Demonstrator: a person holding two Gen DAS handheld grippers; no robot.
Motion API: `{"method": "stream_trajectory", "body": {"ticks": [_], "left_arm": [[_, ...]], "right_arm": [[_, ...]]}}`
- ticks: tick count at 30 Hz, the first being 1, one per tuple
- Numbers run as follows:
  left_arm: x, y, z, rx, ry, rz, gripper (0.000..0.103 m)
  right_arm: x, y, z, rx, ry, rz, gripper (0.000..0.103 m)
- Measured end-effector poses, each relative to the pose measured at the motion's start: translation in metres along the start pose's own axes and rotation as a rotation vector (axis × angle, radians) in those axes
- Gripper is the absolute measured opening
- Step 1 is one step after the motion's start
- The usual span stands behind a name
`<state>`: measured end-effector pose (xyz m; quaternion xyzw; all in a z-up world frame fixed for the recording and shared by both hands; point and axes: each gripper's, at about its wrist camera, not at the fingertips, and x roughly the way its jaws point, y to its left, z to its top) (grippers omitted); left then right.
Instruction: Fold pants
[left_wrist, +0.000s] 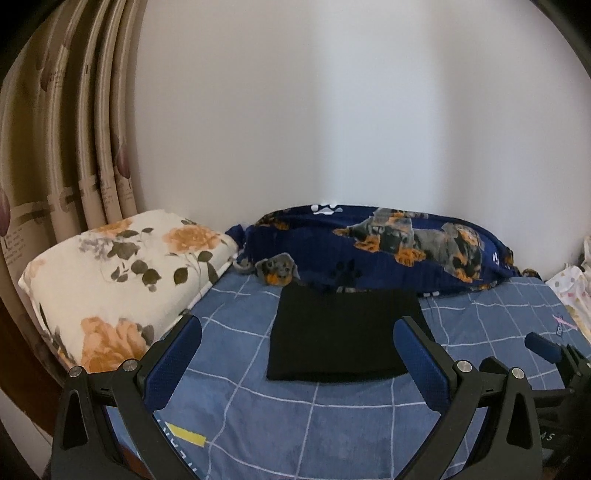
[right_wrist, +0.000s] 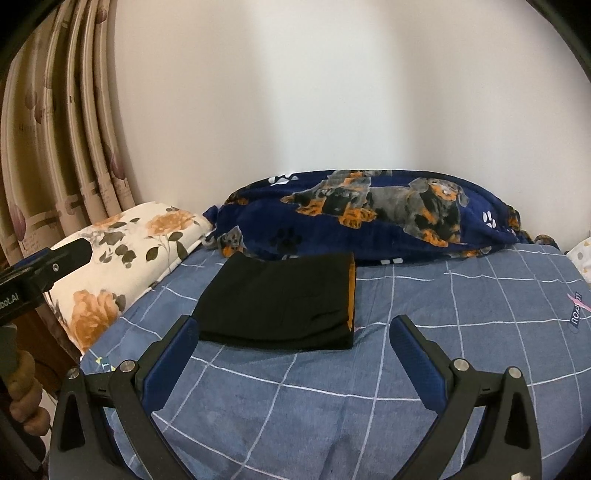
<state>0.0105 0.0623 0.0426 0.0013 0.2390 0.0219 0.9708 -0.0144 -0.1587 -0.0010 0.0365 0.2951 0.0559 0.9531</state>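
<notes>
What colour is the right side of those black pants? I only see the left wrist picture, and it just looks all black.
Observer: The right wrist view shows an orange strip along the right edge of the folded black pants.
Child: Can you see who is holding the left gripper?
Observer: Yes, fingers wrap its handle at that view's left edge.
Child: Is the right gripper grabbing anything?
Observer: No, the right gripper is open, above the blue checked bedsheet.
</notes>
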Motion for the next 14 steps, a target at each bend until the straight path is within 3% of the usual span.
{"method": "stream_trajectory", "body": {"ticks": [4, 14], "left_arm": [[0.008, 0.002, -0.005, -0.007, 0.025, -0.012, 0.103], [0.014, 0.012, -0.011, -0.021, -0.004, 0.020, 0.103]], "right_arm": [[0.005, 0.000, -0.002, -0.006, 0.017, -0.004, 0.103], [0.014, 0.002, -0.008, -0.014, 0.040, -0.001, 0.103]]}}
